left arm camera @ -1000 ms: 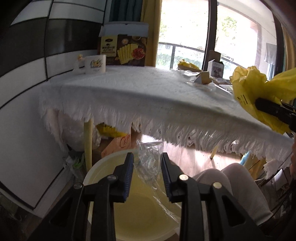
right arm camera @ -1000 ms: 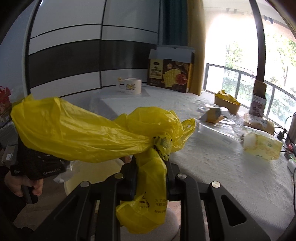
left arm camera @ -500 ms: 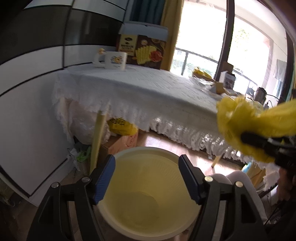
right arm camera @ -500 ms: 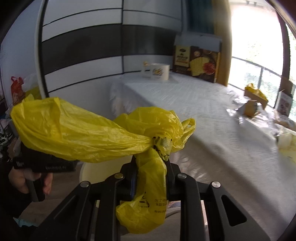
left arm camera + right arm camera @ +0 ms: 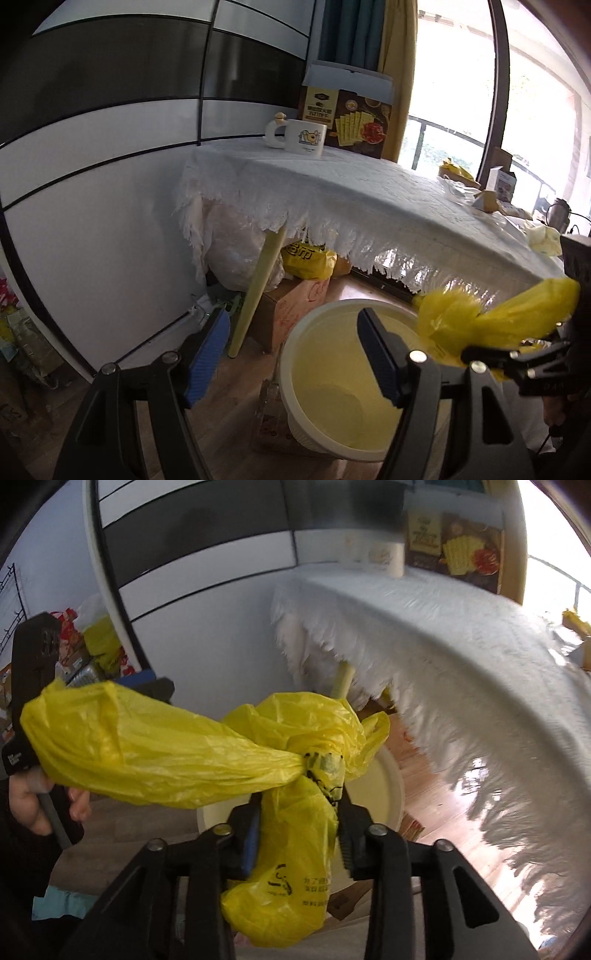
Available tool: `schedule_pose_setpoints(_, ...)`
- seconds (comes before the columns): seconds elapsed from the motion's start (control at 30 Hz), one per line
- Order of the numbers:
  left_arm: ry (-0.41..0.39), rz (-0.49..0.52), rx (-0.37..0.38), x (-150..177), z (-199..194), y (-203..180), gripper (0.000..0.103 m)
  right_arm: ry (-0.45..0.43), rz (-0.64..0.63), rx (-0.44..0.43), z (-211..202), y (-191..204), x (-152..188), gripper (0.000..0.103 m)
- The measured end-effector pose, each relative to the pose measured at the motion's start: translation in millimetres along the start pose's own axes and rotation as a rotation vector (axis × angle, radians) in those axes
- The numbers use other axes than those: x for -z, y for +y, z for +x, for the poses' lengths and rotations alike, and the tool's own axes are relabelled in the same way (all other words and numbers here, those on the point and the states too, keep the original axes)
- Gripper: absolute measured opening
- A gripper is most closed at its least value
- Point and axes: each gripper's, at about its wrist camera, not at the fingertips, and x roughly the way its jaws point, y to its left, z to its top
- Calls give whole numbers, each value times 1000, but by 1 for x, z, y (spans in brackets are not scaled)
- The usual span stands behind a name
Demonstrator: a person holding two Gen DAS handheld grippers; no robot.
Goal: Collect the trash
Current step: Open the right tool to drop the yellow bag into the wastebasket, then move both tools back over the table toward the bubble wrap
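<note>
A cream plastic bin (image 5: 332, 391) stands on the wooden floor beside the table; its rim also shows in the right wrist view (image 5: 391, 794). My left gripper (image 5: 291, 354) is open and empty, held above the bin's left edge. My right gripper (image 5: 299, 823) is shut on a knotted yellow plastic bag (image 5: 177, 753) and holds it over the bin. In the left wrist view the yellow bag (image 5: 491, 321) and the right gripper (image 5: 517, 360) sit at the bin's right rim.
A table with a fringed white cloth (image 5: 369, 199) stands behind the bin, carrying a mug (image 5: 303, 138), a snack box (image 5: 347, 118) and wrappers (image 5: 487, 199). A cardboard box (image 5: 295, 302) and a yellow bag (image 5: 310, 258) lie under it. The panelled wall (image 5: 110, 166) is left.
My left gripper opened and dropped the clear plastic wrapper, then moved up and left of the bin. My right gripper carried the yellow bag down to the bin's rim.
</note>
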Motion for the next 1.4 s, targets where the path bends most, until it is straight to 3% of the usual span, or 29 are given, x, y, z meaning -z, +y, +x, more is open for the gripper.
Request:
schedule_pose_setpoints(0.03, -2, -3, -1, -1, 0, 0, 72, -1, 2, -7, 2, 0, -1, 55)
schedule_pose_setpoints(0.17, -5, 5, 0, -3, -1, -4, 72, 15, 17, -13, 4, -6, 0, 65)
schedule_pose_setpoints(0.67, -20, 70, 71, -16, -2, -51, 72, -79, 79, 71, -48, -32, 11, 66)
schedule_pose_setpoints(1.4, -19, 187, 217, -31, 7, -167, 72, -185, 189, 209, -138, -94, 52, 66)
